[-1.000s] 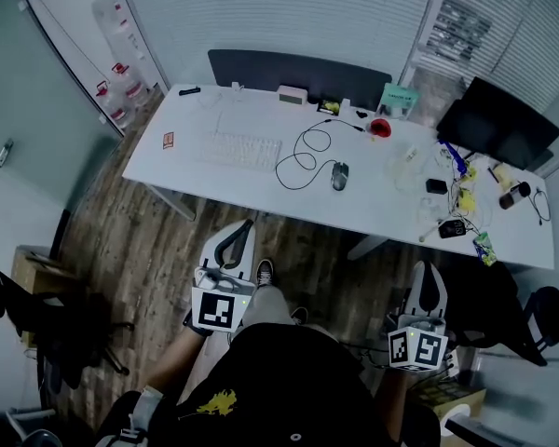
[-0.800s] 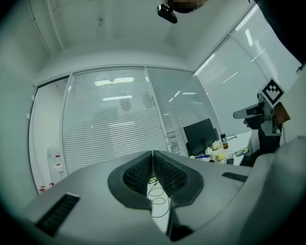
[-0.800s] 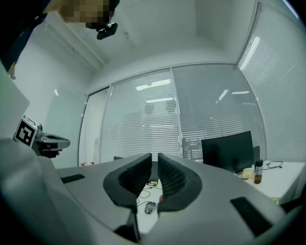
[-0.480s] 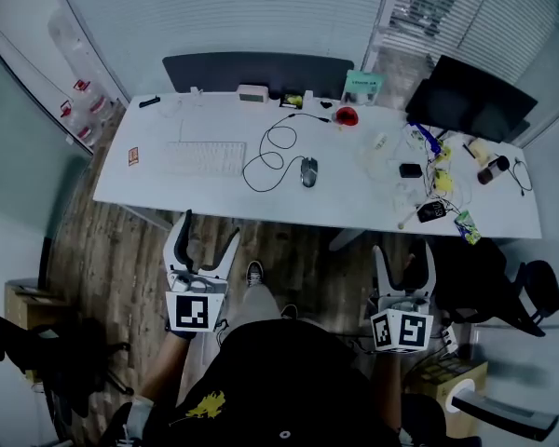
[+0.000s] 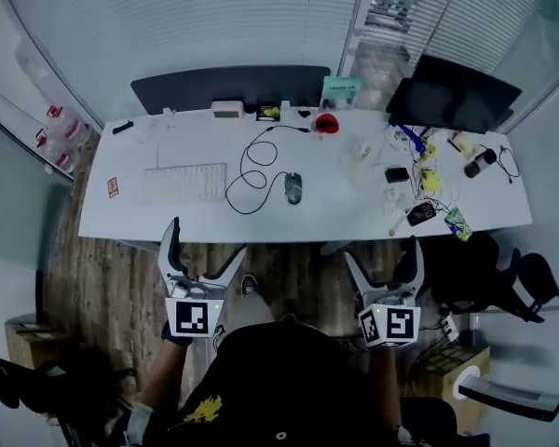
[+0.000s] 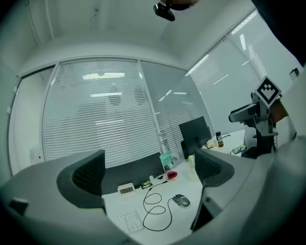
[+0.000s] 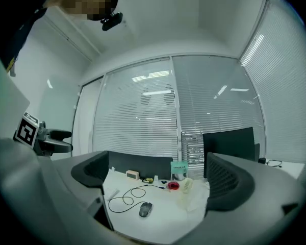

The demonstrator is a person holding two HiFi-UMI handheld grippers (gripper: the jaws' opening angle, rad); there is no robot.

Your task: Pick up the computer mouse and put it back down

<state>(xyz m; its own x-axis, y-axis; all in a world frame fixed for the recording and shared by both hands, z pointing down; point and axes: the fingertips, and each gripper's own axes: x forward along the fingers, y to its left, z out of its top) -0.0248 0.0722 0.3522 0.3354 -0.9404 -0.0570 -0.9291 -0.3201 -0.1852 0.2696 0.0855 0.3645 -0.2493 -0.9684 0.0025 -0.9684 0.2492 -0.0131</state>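
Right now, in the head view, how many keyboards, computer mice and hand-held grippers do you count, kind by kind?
keyboard: 1
computer mouse: 1
grippers: 2, the left gripper and the right gripper, both with jaws apart and empty
Total: 4

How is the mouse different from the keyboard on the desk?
The mouse is dark; the keyboard is white. The mouse is small and rounded; the keyboard is long and rectangular. Both lie flat on the white desk.
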